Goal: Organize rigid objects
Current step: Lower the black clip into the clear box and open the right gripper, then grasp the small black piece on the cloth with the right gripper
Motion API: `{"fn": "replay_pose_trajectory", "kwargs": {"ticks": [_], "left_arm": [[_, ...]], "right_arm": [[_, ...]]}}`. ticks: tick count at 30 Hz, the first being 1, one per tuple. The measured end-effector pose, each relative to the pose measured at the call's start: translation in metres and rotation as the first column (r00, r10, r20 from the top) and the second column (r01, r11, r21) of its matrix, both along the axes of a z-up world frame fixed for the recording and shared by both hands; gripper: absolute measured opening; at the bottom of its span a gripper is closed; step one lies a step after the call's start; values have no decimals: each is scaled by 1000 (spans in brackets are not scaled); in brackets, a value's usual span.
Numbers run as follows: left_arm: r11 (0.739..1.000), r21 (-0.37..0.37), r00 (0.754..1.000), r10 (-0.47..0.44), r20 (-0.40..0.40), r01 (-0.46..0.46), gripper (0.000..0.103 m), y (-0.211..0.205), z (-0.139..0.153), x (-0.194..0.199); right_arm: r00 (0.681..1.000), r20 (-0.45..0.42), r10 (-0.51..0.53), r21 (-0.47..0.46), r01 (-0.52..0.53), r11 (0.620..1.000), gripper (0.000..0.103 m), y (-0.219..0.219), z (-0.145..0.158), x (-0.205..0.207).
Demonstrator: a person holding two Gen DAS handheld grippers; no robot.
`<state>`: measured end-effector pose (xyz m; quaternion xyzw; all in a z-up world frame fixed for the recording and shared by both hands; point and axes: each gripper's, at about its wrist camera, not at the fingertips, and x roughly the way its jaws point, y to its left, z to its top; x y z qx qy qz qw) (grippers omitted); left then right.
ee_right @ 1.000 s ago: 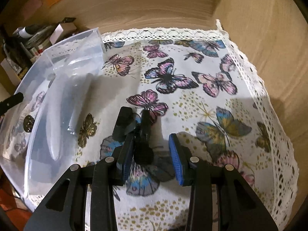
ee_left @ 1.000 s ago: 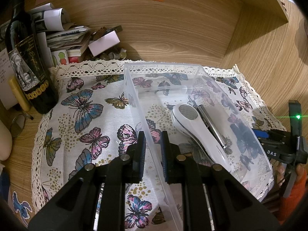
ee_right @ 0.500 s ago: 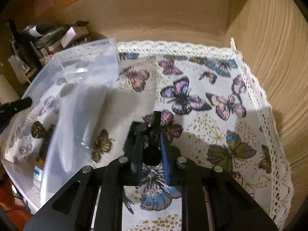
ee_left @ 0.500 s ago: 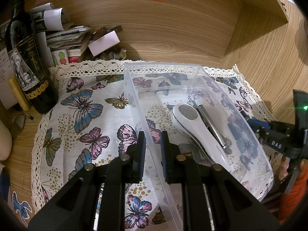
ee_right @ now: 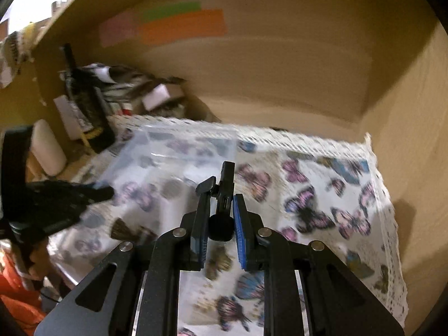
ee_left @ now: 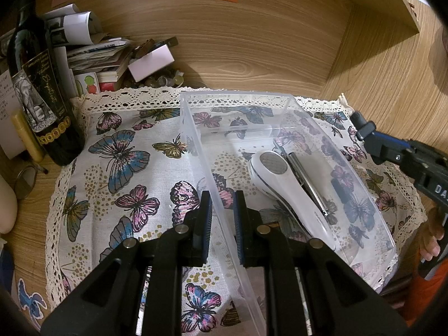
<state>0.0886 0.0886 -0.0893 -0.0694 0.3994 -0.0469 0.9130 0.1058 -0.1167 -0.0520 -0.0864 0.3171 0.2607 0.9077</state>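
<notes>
While the left hand-held gripper (ee_left: 221, 218) straddles the near long wall of a clear plastic bin (ee_left: 196, 140), one finger outside and one inside, its blue pads sit close to the wall, but whether they actually pinch it cannot be told from the left wrist view. That bin rests on a butterfly-print cloth (ee_left: 117, 168) with a lace edge, spread over the wooden surface (ee_left: 30, 210). Inside the bin lie a white handheld device (ee_left: 282, 184) with a round metal mesh head and, just beside it on the right, a slim silver metal tool (ee_left: 308, 182). A dark wine bottle (ee_left: 39, 95) stands at the cloth's left edge, with a heap of papers and small boxes (ee_left: 106, 58) behind it. In the right wrist view, which is blurred, the right hand-held gripper (ee_right: 221, 218) is closed on a small black clamp-like object (ee_right: 225, 196), lifted clear of the cloth and poised beside the bin (ee_right: 173, 154).
</notes>
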Motion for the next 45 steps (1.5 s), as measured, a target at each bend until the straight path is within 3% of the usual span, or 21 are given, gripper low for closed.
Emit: {"fn": "replay_pose_trajectory", "kwargs": {"ticks": [11, 14, 17, 25, 34, 39, 45], "left_arm": [[1000, -6, 1000, -2, 1, 2, 14, -1, 0, 0], [1000, -6, 1000, -2, 1, 2, 14, -1, 0, 0], [1000, -6, 1000, -3, 2, 3, 14, -1, 0, 0], [1000, -4, 1000, -3, 3, 3, 14, -1, -1, 1], [1000, -4, 1000, -2, 2, 2, 14, 0, -1, 0], [1000, -8, 1000, -1, -3, 1, 15, 0, -1, 0], [1000, 7, 1000, 5, -10, -5, 15, -1, -2, 1]], "right_arm": [[987, -47, 153, -68, -156, 985, 16, 52, -15, -7], [983, -84, 166, -74, -172, 982, 24, 57, -22, -5], [985, -75, 154, -70, -159, 985, 33, 55, -21, -7], [994, -39, 102, -50, -104, 993, 35, 37, -9, -8], [998, -1, -69, -36, 69, 997, 37, -16, 3, -1], [989, -39, -145, -71, 142, 987, 37, -41, -12, 10], [979, -135, -150, -106, 136, 985, 37, -45, -47, 23]]}}
